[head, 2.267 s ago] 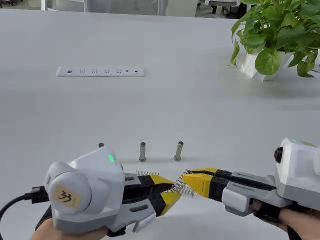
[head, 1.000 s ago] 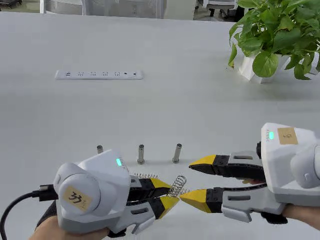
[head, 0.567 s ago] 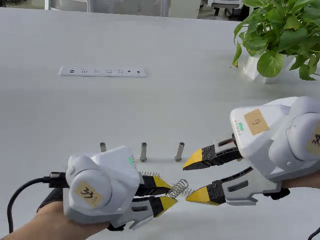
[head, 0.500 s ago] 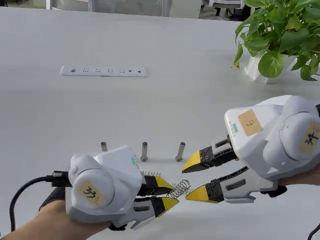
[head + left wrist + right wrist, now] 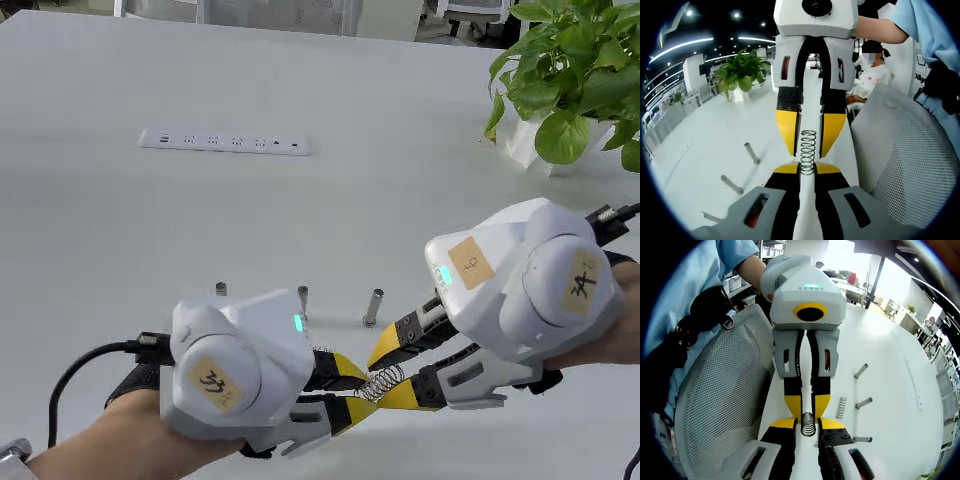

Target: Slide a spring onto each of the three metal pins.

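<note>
Where half a second ago the fingers of the right gripper (image 5: pixel 808 424) stood wide apart before the spring (image 5: pixel 808 150), they now straddle its free end, only narrowly apart. The left gripper (image 5: pixel 806 169) is clamped on the other end and holds the thin steel coil above the table (image 5: pixel 300 220), near its front edge. Three upright pins (image 5: pixel 373 307) stand just beyond, with bare table around them.

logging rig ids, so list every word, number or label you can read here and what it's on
"33": handwritten sticker on the left gripper.
"34": rear sticker on the right gripper.
"6" or "9", cannot tell which: top sticker, same gripper.
Grey print on the left gripper's front: too blurred to read.
Power strip: no readable marking.
</note>
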A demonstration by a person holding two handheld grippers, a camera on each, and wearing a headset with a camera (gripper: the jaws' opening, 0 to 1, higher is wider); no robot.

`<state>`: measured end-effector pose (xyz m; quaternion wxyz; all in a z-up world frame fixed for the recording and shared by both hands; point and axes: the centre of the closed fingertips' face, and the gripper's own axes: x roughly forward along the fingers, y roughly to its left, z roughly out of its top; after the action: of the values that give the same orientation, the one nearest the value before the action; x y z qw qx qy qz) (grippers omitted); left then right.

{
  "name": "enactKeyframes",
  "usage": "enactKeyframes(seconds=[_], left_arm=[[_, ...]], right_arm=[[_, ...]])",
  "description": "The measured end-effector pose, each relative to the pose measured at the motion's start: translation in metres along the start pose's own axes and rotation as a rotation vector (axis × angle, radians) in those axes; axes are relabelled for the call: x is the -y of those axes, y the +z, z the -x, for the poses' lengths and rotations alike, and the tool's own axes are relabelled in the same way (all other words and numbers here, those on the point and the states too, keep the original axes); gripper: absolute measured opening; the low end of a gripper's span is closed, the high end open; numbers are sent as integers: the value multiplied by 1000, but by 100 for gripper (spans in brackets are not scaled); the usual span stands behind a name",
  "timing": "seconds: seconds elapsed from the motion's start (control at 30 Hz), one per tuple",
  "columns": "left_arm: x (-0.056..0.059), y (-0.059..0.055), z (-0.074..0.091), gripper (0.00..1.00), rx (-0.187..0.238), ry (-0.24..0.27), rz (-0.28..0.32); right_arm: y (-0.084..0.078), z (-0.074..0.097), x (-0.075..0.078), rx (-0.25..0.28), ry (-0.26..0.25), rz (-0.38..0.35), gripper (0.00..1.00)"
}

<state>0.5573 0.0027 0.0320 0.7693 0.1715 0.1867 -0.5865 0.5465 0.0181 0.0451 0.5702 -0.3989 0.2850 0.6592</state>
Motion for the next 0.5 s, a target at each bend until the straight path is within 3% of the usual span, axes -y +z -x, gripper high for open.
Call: enactKeyframes(seconds=[0.5], left_arm=[[-1, 6, 1, 6, 15, -4, -11]], right_arm=[[-4, 1, 0, -34, 24, 20, 8]])
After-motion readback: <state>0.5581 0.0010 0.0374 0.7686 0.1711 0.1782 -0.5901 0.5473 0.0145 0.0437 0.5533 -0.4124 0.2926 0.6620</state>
